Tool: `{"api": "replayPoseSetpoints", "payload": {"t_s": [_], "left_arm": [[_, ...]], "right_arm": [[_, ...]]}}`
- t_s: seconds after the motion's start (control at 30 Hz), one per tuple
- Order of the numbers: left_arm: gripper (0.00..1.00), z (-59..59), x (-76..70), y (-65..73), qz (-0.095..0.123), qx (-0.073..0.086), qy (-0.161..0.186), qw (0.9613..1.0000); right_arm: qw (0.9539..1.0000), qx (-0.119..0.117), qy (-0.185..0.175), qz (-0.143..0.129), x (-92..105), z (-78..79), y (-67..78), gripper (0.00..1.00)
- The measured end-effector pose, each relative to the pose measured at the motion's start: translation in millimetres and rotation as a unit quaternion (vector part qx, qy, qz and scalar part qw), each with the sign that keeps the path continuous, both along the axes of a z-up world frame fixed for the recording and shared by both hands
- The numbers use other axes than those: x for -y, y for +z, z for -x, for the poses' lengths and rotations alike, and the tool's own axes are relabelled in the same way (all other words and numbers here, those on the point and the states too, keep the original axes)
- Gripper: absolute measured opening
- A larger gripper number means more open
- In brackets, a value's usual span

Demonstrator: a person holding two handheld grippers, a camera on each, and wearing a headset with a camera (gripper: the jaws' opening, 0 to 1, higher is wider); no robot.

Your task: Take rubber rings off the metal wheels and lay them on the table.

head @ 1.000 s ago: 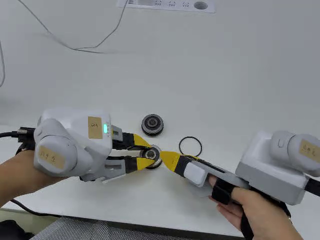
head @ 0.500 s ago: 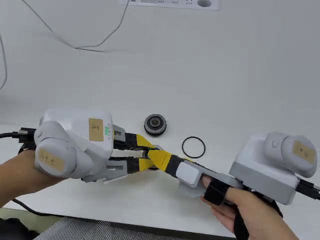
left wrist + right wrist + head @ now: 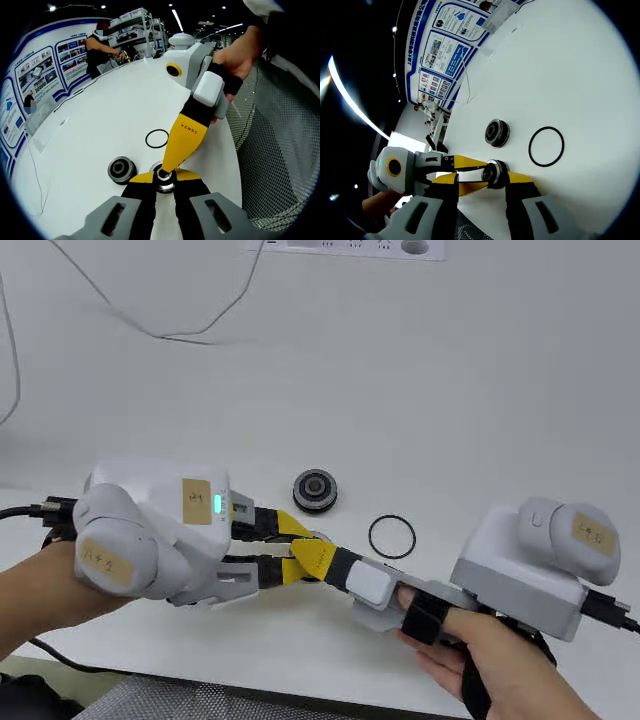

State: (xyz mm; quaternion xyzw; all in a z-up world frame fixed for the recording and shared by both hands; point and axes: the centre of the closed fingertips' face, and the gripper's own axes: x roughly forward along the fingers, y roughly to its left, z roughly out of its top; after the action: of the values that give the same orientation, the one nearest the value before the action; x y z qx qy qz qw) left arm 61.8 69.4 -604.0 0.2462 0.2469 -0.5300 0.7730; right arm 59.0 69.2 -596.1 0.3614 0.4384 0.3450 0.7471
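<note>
Near the table [image 3: 450, 420] edge, left fingers [image 3: 140, 178] tight on a half-hidden metal wheel [image 3: 495, 173], right fingers [image 3: 522, 177] likewise.

My left gripper [image 3: 293, 545] and right gripper [image 3: 312, 558] are pale grey-white with black jaws tipped in yellow. Each carries tan paper labels, and a green light glows on the left one. The loose rubber ring [image 3: 392, 536] is black on the plain white table [image 3: 470, 410], while the far wheel [image 3: 315, 490] and the near wheel [image 3: 164, 179] are dark-rimmed with silvery metal centres.
</note>
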Motion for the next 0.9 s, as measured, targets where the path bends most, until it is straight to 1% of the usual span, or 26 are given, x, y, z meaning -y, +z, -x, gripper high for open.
{"api": "replayPoseSetpoints", "payload": {"t_s": [0.1, 0.17, 0.23, 0.37, 0.6, 0.8, 0.9], "left_arm": [[0.13, 0.0, -0.1, 0.0, 0.001, 0.000, 0.001, 1.0000], [0.13, 0.0, -0.1, 0.0, 0.000, 0.000, 0.000, 1.0000], [0.13, 0.0, -0.1, 0.0, 0.001, 0.000, 0.000, 1.0000], [0.13, 0.0, -0.1, 0.1, 0.002, 0.000, 0.001, 1.0000], [0.13, 0.0, -0.2, 0.0, 0.001, -0.001, 0.001, 1.0000], [0.13, 0.0, -0.3, -0.3, 0.001, -0.001, 0.001, 1.0000], [0.13, 0.2, -0.1, -0.1, 0.000, 0.000, 0.001, 1.0000]], "right_arm": [[1.0000, 0.001, 0.000, 0.001, 0.2, 0.2, -0.1, 0.38], [0.9999, -0.010, -0.006, -0.009, 1.6, -0.1, -1.0, 0.37], [0.9997, -0.018, -0.004, -0.013, 4.1, 0.6, -3.4, 0.34], [0.9996, -0.021, -0.004, -0.015, 5.3, 2.3, -2.6, 0.31], [0.9998, -0.016, -0.005, -0.009, 7.6, 2.4, -4.0, 0.28], [1.0000, -0.004, -0.006, -0.004, 8.9, -0.5, -3.5, 0.24], [1.0000, 0.005, -0.005, 0.005, 10.1, -1.7, -5.3, 0.21]]}}
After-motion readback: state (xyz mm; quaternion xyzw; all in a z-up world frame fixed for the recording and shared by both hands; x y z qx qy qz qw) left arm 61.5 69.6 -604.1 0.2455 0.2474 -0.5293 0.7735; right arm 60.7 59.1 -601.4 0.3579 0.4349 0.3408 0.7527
